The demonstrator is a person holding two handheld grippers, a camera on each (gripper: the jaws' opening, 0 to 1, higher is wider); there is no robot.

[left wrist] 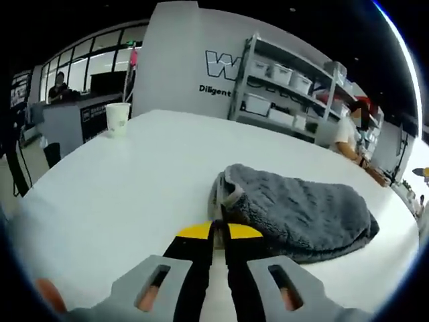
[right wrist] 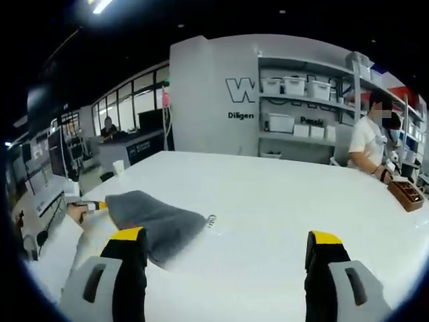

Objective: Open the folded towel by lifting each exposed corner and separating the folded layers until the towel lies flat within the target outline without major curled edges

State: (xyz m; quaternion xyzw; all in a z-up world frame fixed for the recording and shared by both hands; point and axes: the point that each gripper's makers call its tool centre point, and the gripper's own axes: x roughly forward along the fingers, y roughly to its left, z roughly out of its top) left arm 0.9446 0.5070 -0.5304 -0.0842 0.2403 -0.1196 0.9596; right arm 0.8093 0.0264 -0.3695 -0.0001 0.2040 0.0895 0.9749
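Left gripper view: a white paper cup [left wrist: 118, 119] stands on the table [left wrist: 134, 188] far behind the towel [left wrist: 295, 211], toward the table's back-left edge.
Left gripper [left wrist: 218, 231]: jaws pressed nearly together at the near corner of the grey towel; whether cloth is pinched between the tips is too small to tell.
Towel: a folded, rumpled grey heap on the white table, a lighter hem showing at its near corner.
Right gripper view: the towel [right wrist: 155, 221] lies left of centre, with the left gripper [right wrist: 87, 206] touching its far-left end, held by a hand.
Right gripper [right wrist: 228, 245]: jaws spread wide, holding nothing, the towel just beside its left jaw.
Behind the towel: shelving with bins [right wrist: 301, 100]; a person [right wrist: 369, 141] in white at the table's right edge, beside a brown box [right wrist: 407, 194].
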